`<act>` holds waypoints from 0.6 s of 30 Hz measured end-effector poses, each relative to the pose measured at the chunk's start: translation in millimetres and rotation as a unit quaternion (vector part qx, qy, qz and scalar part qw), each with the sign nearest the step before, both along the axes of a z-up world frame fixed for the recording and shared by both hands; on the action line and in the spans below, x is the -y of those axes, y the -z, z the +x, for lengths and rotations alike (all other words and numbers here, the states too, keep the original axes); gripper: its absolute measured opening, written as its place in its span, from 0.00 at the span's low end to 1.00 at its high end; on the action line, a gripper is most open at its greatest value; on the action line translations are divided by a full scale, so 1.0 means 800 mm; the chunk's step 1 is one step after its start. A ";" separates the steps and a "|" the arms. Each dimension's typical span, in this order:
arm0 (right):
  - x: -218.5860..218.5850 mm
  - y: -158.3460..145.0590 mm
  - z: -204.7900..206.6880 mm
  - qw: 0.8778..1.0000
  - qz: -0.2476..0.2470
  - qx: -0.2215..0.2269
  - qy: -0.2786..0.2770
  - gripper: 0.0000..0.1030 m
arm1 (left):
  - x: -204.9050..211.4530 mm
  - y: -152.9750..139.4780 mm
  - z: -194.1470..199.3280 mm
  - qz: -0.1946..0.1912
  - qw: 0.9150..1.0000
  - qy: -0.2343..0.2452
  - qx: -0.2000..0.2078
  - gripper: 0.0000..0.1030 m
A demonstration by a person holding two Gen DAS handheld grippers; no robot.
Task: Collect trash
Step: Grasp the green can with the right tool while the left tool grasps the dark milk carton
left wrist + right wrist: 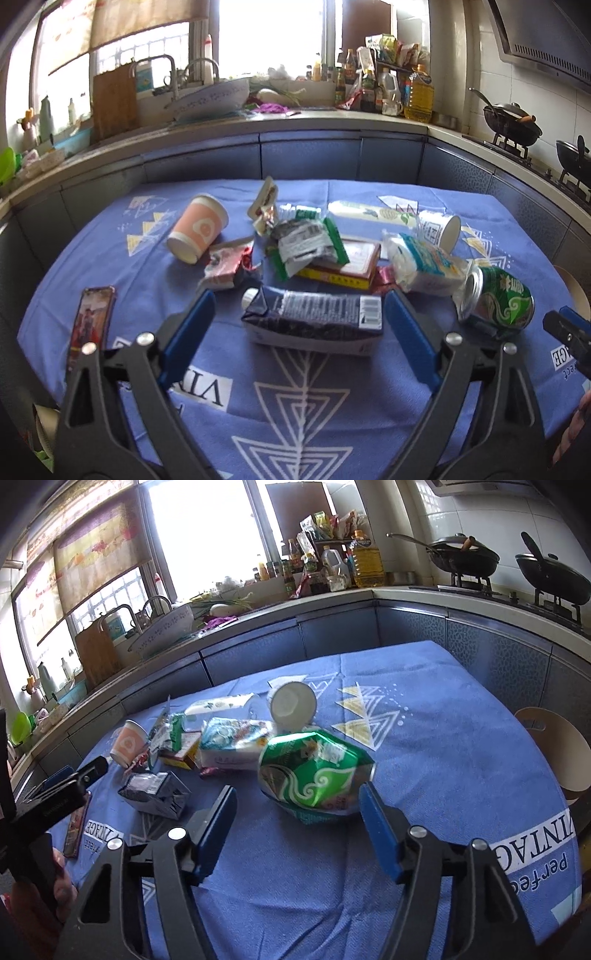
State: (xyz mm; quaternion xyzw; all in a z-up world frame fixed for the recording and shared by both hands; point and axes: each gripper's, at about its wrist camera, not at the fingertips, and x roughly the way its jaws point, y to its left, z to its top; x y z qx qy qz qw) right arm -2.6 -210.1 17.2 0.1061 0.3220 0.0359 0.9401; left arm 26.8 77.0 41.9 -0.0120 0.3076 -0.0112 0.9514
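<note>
Trash lies scattered on a blue patterned tablecloth (314,406). A flattened dark drink carton (314,317) lies on its side between the blue fingers of my left gripper (299,299), which stands open; the pads do not press on it. A dented green can (314,771) lies between the fingers of my right gripper (298,790), open too, with a gap on the left side. In the left wrist view the can (498,299) sits at the right, close to the right gripper's tip (565,325). The carton (155,790) and left gripper (74,779) show in the right wrist view.
Behind the carton lie a pink paper cup (197,232), a white cup (441,227), a red-and-yellow box (351,266), a plastic pack (421,262) and several wrappers. A phone (90,325) lies at the left. A tan round container (554,753) stands off the table's right edge. Kitchen counters ring the table.
</note>
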 end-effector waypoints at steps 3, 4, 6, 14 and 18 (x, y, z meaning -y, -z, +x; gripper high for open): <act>0.027 0.023 0.012 0.999 0.021 -0.037 0.019 0.59 | -0.021 0.027 0.006 -0.034 0.998 0.003 -0.045 0.75; 0.036 0.029 0.017 0.998 0.034 -0.048 0.024 0.59 | -0.027 0.034 0.008 -0.045 0.997 0.005 -0.058 0.75; 0.057 0.043 0.027 0.994 0.078 -0.073 0.028 0.59 | -0.034 0.045 0.012 -0.075 0.994 0.018 -0.080 0.75; 0.116 0.084 0.078 0.940 0.303 -0.158 -0.012 0.59 | -0.006 0.019 0.024 0.010 0.996 0.084 -0.025 0.87; 0.127 0.078 0.094 0.926 0.338 -0.168 -0.008 0.60 | 0.038 0.026 0.029 0.161 0.967 0.196 0.024 0.94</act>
